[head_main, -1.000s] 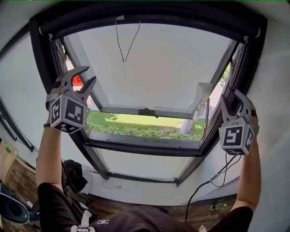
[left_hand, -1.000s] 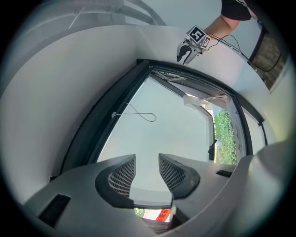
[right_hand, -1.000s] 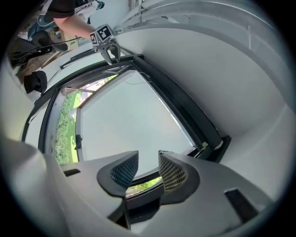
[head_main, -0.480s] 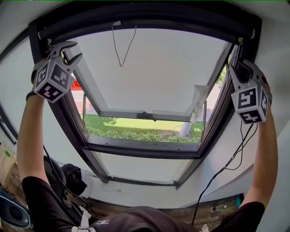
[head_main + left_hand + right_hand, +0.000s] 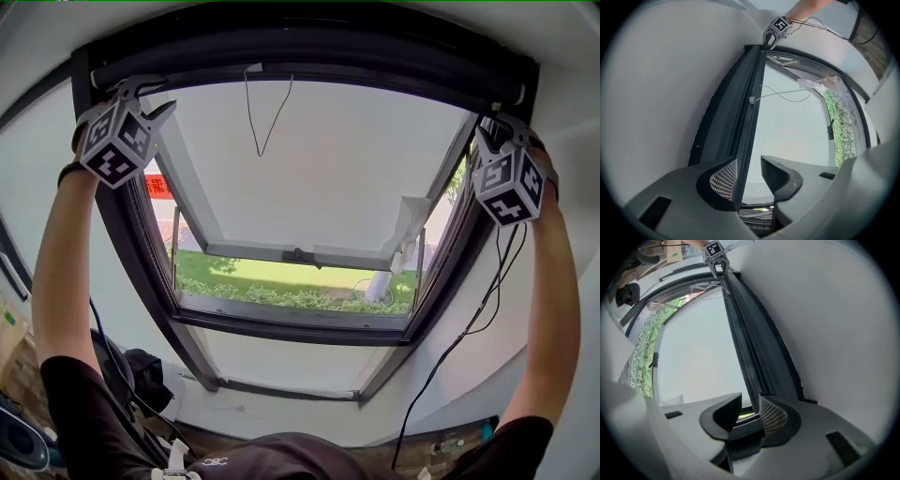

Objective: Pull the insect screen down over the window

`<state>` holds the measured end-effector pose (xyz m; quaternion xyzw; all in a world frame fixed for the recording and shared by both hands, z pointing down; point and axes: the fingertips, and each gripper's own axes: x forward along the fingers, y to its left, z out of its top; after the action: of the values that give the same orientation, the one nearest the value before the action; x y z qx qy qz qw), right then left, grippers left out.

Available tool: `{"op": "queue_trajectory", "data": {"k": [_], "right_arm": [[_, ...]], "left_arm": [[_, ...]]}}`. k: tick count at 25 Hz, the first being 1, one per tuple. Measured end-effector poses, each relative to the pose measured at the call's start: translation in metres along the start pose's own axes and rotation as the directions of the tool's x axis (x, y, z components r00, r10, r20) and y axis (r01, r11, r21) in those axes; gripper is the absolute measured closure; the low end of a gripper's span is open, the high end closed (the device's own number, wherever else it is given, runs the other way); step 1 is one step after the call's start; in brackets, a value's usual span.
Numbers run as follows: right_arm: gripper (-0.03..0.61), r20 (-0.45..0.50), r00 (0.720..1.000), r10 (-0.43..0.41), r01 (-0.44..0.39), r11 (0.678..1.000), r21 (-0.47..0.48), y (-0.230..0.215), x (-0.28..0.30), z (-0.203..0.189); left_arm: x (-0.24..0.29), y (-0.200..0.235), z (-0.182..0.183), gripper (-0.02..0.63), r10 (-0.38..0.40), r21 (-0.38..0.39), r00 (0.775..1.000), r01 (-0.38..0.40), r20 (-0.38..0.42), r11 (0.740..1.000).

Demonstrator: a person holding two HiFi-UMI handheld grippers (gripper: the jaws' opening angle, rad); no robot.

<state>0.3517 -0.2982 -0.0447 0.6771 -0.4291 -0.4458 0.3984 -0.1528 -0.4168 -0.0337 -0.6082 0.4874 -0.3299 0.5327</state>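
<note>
The insect screen is rolled up in a dark cassette point(image 5: 309, 52) along the top of the window frame, and a thin pull cord point(image 5: 263, 117) hangs from its middle. My left gripper point(image 5: 155, 97) is raised to the cassette's left end. In the left gripper view the gripper point(image 5: 749, 174) stands open, with the screen's dark rail point(image 5: 740, 108) running between its jaws. My right gripper point(image 5: 497, 127) is up at the right end. Its jaws point(image 5: 750, 411) have just been closing around the rail point(image 5: 745, 333), with a gap still showing on one side.
The tilted window sash point(image 5: 319, 169) hangs open below the cassette, its handle point(image 5: 300, 255) on the lower edge. Grass point(image 5: 300, 292) shows outside. A black cable point(image 5: 469, 328) hangs by the right wall, and a dark bag point(image 5: 141, 370) lies on the floor at the left.
Both grippers have risen from the sides of the window frame to the top corners by the cassette. The right jaws have narrowed.
</note>
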Motion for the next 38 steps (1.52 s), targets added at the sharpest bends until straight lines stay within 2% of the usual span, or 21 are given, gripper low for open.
{"op": "queue_trajectory", "data": {"k": [7, 10, 15, 17, 23, 29, 34, 38], "right_arm": [[0.458, -0.064, 0.998, -0.021, 0.019, 0.999, -0.037, -0.016, 0.02, -0.002], [0.459, -0.083, 0.996, -0.017, 0.013, 0.999, -0.043, -0.017, 0.026, -0.005], [0.483, -0.134, 0.991, -0.029, 0.017, 0.995, -0.094, -0.015, 0.042, -0.019], [0.506, -0.13, 0.991, -0.034, 0.02, 0.995, -0.103, -0.015, 0.046, -0.019], [0.505, -0.139, 0.99, -0.037, 0.019, 0.991, -0.13, -0.017, 0.041, -0.022], [0.522, -0.113, 0.993, -0.032, 0.014, 0.987, -0.161, -0.013, 0.042, -0.013], [0.541, -0.119, 0.993, -0.023, 0.001, 0.984, -0.181, -0.009, 0.048, -0.012], [0.547, -0.106, 0.993, -0.041, 0.017, 0.976, -0.216, -0.008, 0.048, -0.012]], "left_arm": [[0.022, 0.014, -0.024, 0.445, -0.02, -0.063, 0.999, 0.017, -0.041, 0.998], [0.025, 0.016, -0.022, 0.448, -0.011, -0.065, 1.0, 0.009, -0.029, 0.998], [0.034, 0.016, -0.033, 0.449, -0.017, -0.059, 0.997, 0.013, -0.073, 0.998], [0.035, 0.017, -0.038, 0.464, -0.016, -0.061, 0.996, 0.01, -0.09, 0.998], [0.049, 0.01, -0.038, 0.46, -0.023, -0.036, 0.995, 0.02, -0.097, 0.999], [0.045, 0.011, -0.037, 0.485, -0.028, -0.035, 0.996, 0.025, -0.082, 0.999], [0.046, 0.007, -0.035, 0.541, -0.04, -0.001, 0.995, 0.04, -0.088, 0.999], [0.045, 0.007, -0.034, 0.553, -0.064, -0.03, 0.996, 0.062, -0.067, 0.998]]}}
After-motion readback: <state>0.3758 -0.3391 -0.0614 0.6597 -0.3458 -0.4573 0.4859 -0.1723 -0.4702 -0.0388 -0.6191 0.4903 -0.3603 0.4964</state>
